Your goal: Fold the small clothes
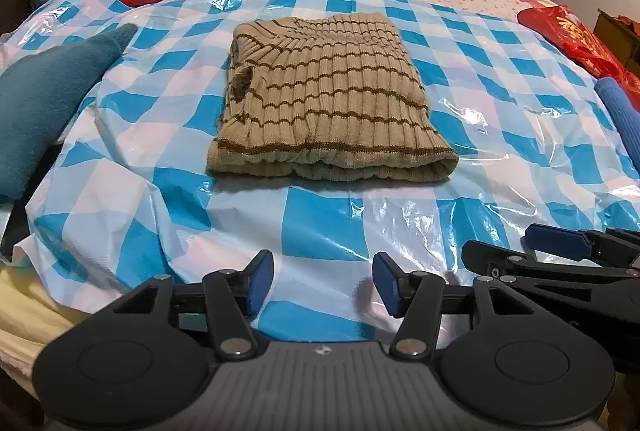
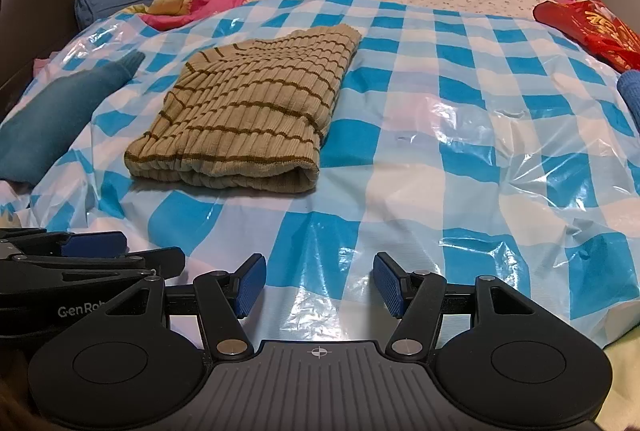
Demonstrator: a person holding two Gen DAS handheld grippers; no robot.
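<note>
Beige ribbed knit sweater with brown stripes (image 1: pixel 324 99) lies folded into a compact rectangle on the blue-and-white checked plastic sheet (image 1: pixel 500 71) covering the bed, well apart from both tools. The left gripper (image 1: pixel 323 285) and right gripper (image 2: pixel 319 283) hover side by side at the near edge, jaws wide and holding nothing. This garment looks finished, so the step in hand seems to be release and retreat. Next would likely be fetching another piece, perhaps the teal knit garment (image 1: pixel 48 103) at the left or the blue ribbed garment (image 1: pixel 620 119) at the right.
</note>
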